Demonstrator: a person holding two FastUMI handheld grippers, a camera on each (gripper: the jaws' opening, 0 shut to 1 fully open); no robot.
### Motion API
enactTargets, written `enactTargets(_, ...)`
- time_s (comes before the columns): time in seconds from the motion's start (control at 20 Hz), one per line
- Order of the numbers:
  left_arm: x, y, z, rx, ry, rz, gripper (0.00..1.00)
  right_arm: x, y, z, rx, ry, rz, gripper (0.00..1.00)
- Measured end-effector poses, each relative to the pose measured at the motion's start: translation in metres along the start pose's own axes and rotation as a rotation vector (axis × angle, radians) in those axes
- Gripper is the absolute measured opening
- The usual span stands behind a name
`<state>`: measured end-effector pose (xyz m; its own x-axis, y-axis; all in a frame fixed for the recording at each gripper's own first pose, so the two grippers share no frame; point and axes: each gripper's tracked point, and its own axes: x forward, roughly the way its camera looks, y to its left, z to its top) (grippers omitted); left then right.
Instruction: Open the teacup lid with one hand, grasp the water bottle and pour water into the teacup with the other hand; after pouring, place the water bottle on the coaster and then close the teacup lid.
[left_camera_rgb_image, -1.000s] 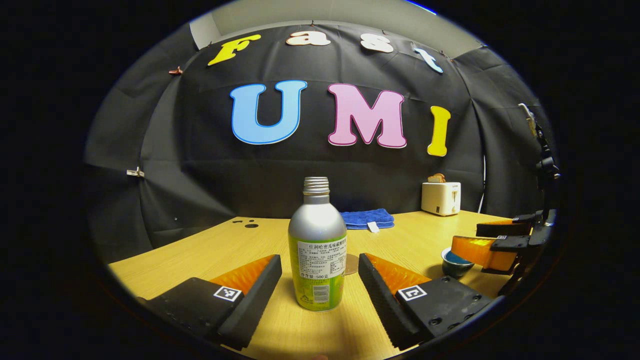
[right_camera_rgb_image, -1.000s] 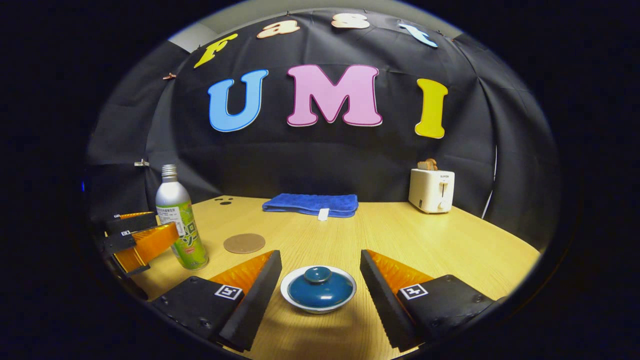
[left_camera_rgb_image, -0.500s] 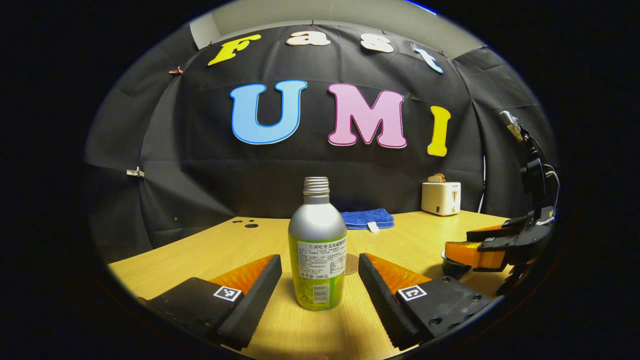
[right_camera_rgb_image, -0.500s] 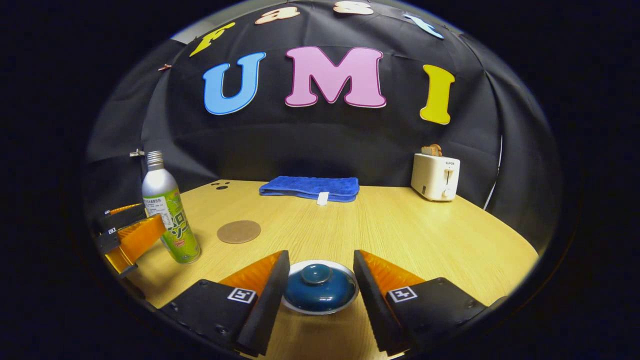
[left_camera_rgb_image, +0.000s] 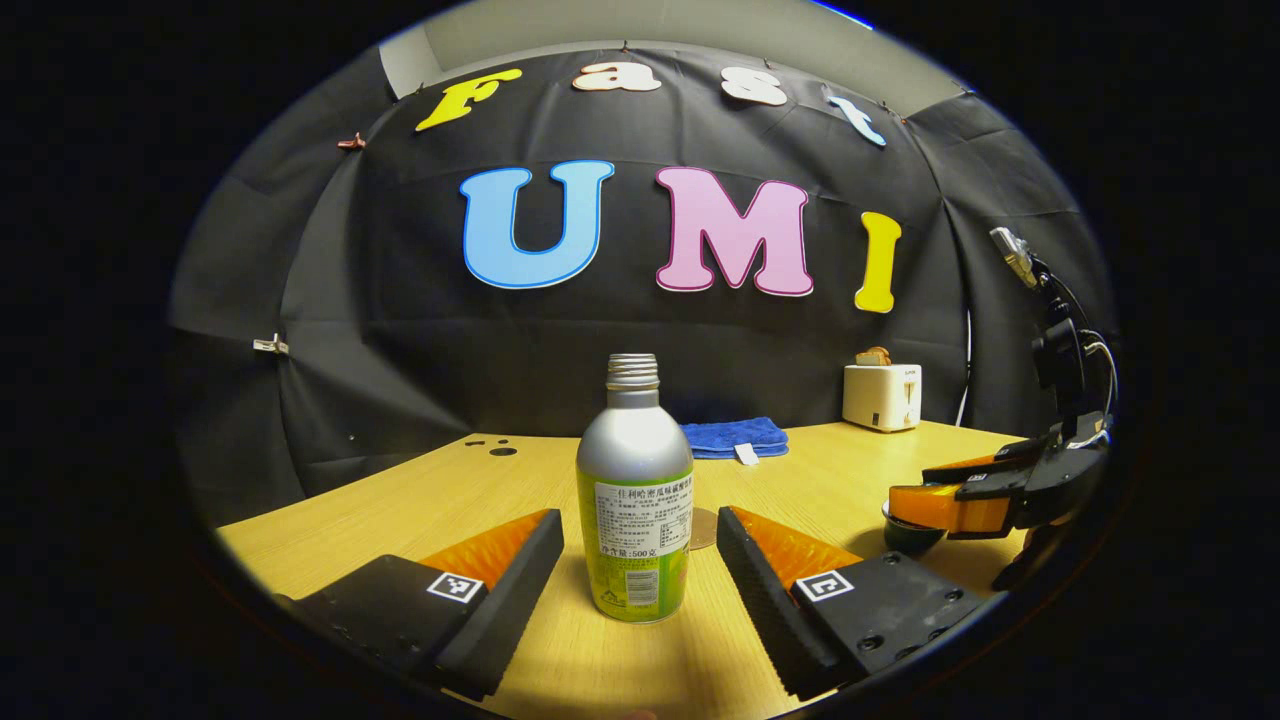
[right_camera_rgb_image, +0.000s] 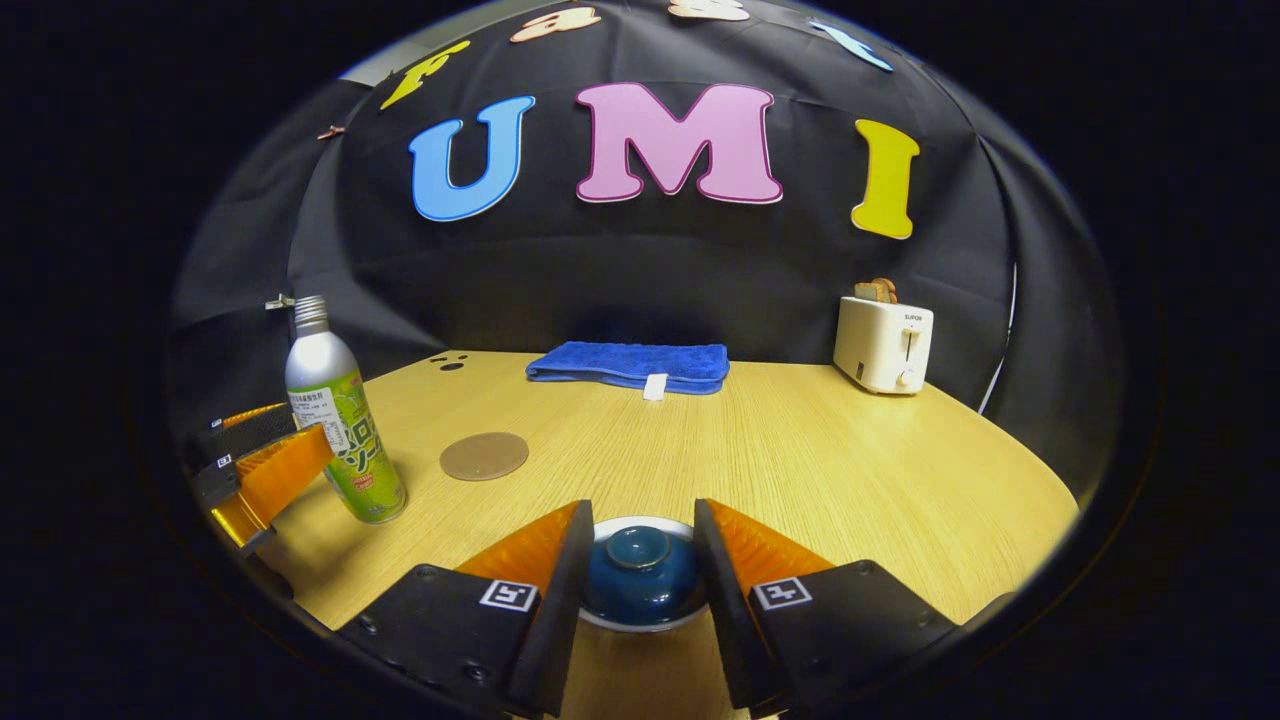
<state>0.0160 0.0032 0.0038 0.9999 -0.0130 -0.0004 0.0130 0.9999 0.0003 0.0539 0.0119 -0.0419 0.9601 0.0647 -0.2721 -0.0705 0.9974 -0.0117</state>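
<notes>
With the lid (right_camera_rgb_image: 638, 570) on the teacup and sitting low between the right tongs (right_camera_rgb_image: 636, 570), the first step, lifting it off, is in hand but not done. The right tongs have narrowed to either side of the dark blue dome; whether both fingers press on it I cannot tell, since their inner faces hide the contact. They straddle the dome at its widest, likely so the squeeze can catch it under the knob.

The bottle (left_camera_rgb_image: 634, 490) stands upright and uncapped on the worktop (left_camera_rgb_image: 420, 500), centred between the left tongs (left_camera_rgb_image: 640, 560), which are spread wide and clear of it on both sides (poised, I judge, to close once the cup is open). The coaster (right_camera_rgb_image: 484, 455) lies flat just beyond the bottle, near enough for an easy set-down after pouring.

The right gripper view gives the lid's top and the whole coaster; the left gripper view shows the teacup (left_camera_rgb_image: 910, 533) from the side under the right tongs, and the coaster as a sliver behind the bottle. A blue towel (right_camera_rgb_image: 630, 365) and a toaster (right_camera_rgb_image: 884, 345) sit at the back.
</notes>
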Motion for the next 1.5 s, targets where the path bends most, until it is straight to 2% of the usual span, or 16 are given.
enactTargets(0.05, 0.0, 0.0, -0.001, 0.0, 0.0, 0.0, 0.98, 0.0, 0.0, 0.0, 0.0, 0.001, 0.001, 0.63)
enactTargets(0.1, 0.0, 0.0, -0.001, 0.0, 0.0, 0.0, 0.98, 0.0, 0.0, 0.0, -0.001, 0.0, 0.003, 0.59)
enactTargets(0.15, 0.0, 0.0, -0.001, 0.0, -0.001, 0.0, 0.98, -0.001, 0.0, 0.0, 0.0, 0.001, 0.004, 0.63)
enactTargets(0.45, 0.001, 0.0, -0.002, 0.0, -0.002, 0.0, 0.98, -0.001, -0.001, 0.006, 0.003, -0.026, 0.001, 0.63)
enactTargets(0.5, 0.001, 0.0, -0.001, 0.0, -0.002, 0.0, 0.98, -0.001, -0.003, 0.008, 0.007, -0.04, -0.006, 0.49)
enactTargets(0.55, 0.001, 0.0, -0.001, 0.0, -0.002, 0.0, 0.98, 0.0, -0.004, 0.007, 0.005, -0.039, -0.006, 0.45)
enactTargets(0.6, 0.001, 0.0, -0.001, 0.0, -0.002, 0.0, 0.98, 0.0, -0.004, 0.007, 0.007, -0.039, -0.004, 0.35)
enactTargets(0.65, 0.002, 0.0, -0.002, 0.0, -0.002, 0.0, 0.98, 0.001, -0.001, 0.006, 0.003, -0.032, 0.008, 0.31)
enactTargets(0.7, 0.002, 0.0, -0.001, 0.0, -0.002, 0.0, 0.98, 0.0, 0.001, 0.006, -0.004, -0.029, 0.015, 0.34)
enactTargets(0.8, 0.002, 0.0, -0.001, 0.0, -0.002, 0.0, 0.98, 0.0, 0.001, 0.007, -0.023, -0.033, 0.013, 0.33)
enactTargets(0.95, 0.002, -0.001, -0.002, 0.0, -0.003, 0.0, 0.98, -0.002, 0.002, 0.01, -0.02, -0.059, 0.029, 0.24)
enactTargets(1.0, 0.002, 0.0, -0.001, 0.0, -0.003, 0.0, 0.98, -0.004, 0.003, 0.014, -0.006, -0.082, 0.035, 0.28)
enactTargets(1.25, 0.005, -0.001, -0.002, 0.0, -0.004, -0.005, 0.97, -0.02, -0.011, 0.032, 0.022, -0.232, -0.002, 0.28)
enactTargets(1.5, 0.017, 0.003, -0.001, 0.0, -0.006, 0.001, 0.98, -0.026, -0.049, 0.033, 0.035, -0.254, -0.074, 0.28)
